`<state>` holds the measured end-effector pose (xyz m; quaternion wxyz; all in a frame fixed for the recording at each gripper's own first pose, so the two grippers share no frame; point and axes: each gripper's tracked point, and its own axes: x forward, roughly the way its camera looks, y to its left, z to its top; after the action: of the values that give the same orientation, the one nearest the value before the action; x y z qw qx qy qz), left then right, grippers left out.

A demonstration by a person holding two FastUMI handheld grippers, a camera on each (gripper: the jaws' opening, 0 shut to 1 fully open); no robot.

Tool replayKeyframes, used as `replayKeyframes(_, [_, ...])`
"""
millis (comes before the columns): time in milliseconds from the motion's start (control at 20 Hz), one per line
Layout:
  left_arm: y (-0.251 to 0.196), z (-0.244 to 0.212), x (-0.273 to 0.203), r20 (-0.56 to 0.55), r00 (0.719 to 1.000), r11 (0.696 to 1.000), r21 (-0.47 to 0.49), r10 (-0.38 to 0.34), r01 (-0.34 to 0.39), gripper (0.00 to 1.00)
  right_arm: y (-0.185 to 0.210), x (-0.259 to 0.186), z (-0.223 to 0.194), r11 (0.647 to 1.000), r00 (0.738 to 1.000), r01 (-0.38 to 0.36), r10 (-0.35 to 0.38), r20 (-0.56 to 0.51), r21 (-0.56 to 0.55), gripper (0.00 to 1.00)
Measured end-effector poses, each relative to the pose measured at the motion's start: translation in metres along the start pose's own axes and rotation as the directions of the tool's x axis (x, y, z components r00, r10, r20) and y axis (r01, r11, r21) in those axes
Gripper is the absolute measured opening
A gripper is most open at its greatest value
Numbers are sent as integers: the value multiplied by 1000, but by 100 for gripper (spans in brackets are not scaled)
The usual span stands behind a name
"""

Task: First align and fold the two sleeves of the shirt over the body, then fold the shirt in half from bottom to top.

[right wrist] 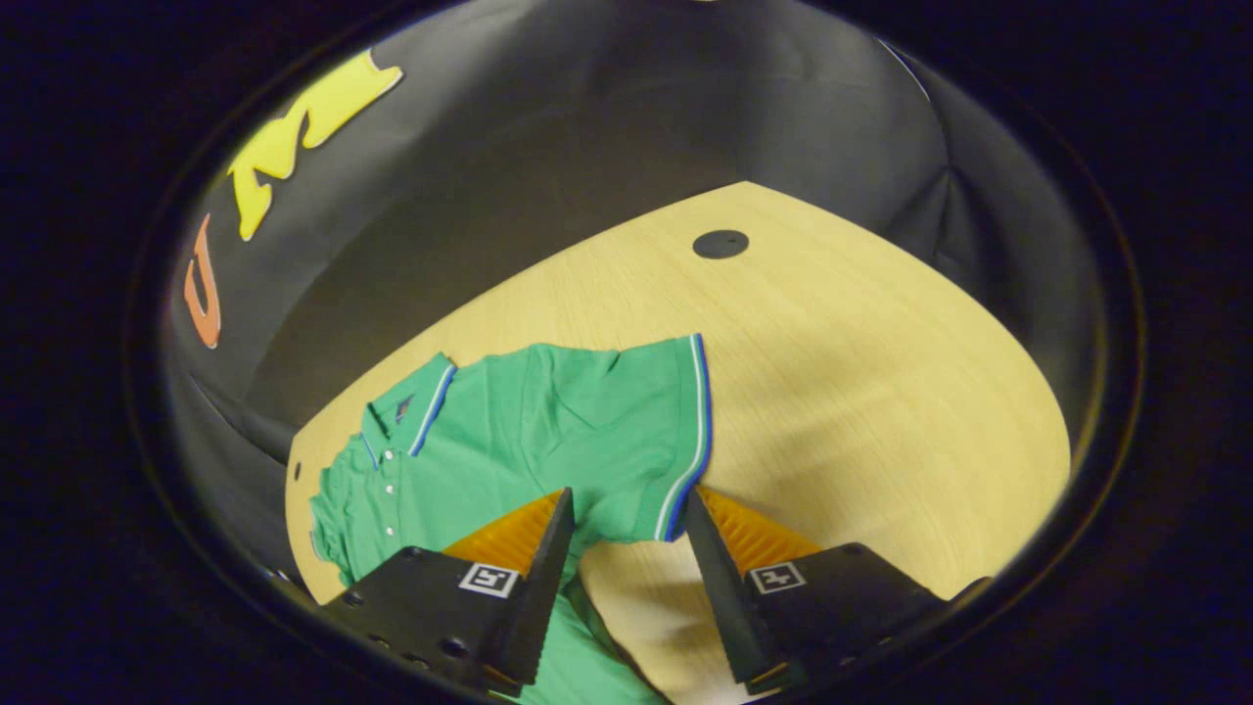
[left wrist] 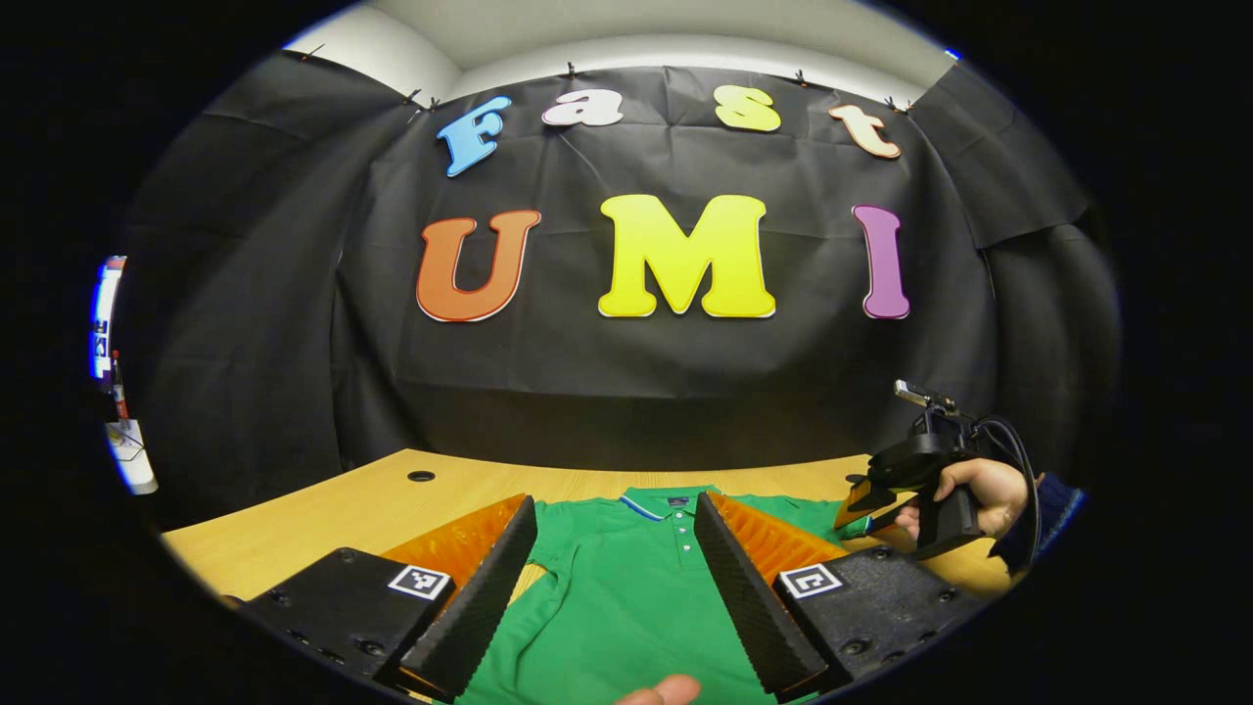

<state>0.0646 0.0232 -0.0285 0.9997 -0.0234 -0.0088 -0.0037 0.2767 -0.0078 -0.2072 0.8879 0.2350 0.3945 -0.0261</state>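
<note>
Shirt [left wrist: 626, 597], green polo, lies flat and face up on the wooden table [left wrist: 323, 519], collar [left wrist: 666, 504] toward the back wall, one striped-cuff sleeve [right wrist: 626, 431] spread out to the side. Left gripper [left wrist: 617, 578] hovers over the chest with fingers spread wide, gripping nothing. Right gripper [right wrist: 626, 548] is also spread, fingers straddling the sleeve cuff edge without pressing it; a hand [left wrist: 979, 490] holds it at the shirt's far side.

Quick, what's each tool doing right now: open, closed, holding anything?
Left tool: open, holding nothing, above the green shirt.
Right tool: open, empty, fingers either side of the sleeve cuff.
</note>
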Motion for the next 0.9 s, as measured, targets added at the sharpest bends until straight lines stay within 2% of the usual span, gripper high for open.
replayKeyframes(50, [3, -3, 2, -8, 1000, 1000, -5, 5, -5, 100, 2, 4, -1, 1000, 1000, -8, 8, -5, 1, 59])
replayKeyframes(100, [5, -5, 3, -15, 1000, 1000, -11, 8, -8, 100, 0, 10, 1, 1000, 1000, -3, 3, -12, -2, 62])
replayKeyframes(150, [7, -7, 4, -22, 1000, 1000, -17, 11, -11, 100, -1, 8, 3, 1000, 1000, -5, 5, -19, 6, 55])
replayKeyframes(200, [9, -9, 6, -29, 999, 1000, -24, 14, -15, 100, -3, 11, 7, 1000, 1000, 0, 0, -31, 12, 39])
replayKeyframes(300, [11, -13, 7, -40, 999, 999, -34, 18, -20, 100, -7, 16, 8, 1000, 999, 15, -15, -48, -9, 36])
replayKeyframes(500, [12, -17, 9, -56, 998, 999, -37, 19, -21, 100, -6, 12, 7, 990, 999, 11, -17, -46, -139, 5])
replayKeyframes(600, [14, -16, 9, -54, 998, 999, -35, 24, -26, 100, -7, 8, 8, 964, 999, 43, -49, -16, -263, 6])
replayKeyframes(650, [14, -15, 9, -53, 998, 999, -34, 26, -28, 100, -4, 6, 8, 941, 998, 68, -69, 11, -332, 0])
replayKeyframes(750, [16, -16, 10, -52, 998, 999, -31, 29, -31, 100, 5, -2, 14, 881, 993, 114, -86, 81, -460, 0])
replayKeyframes(900, [20, -18, 11, -56, 998, 999, -26, 40, -42, 100, 30, -17, 22, 808, 983, 164, -88, 158, -566, 0])
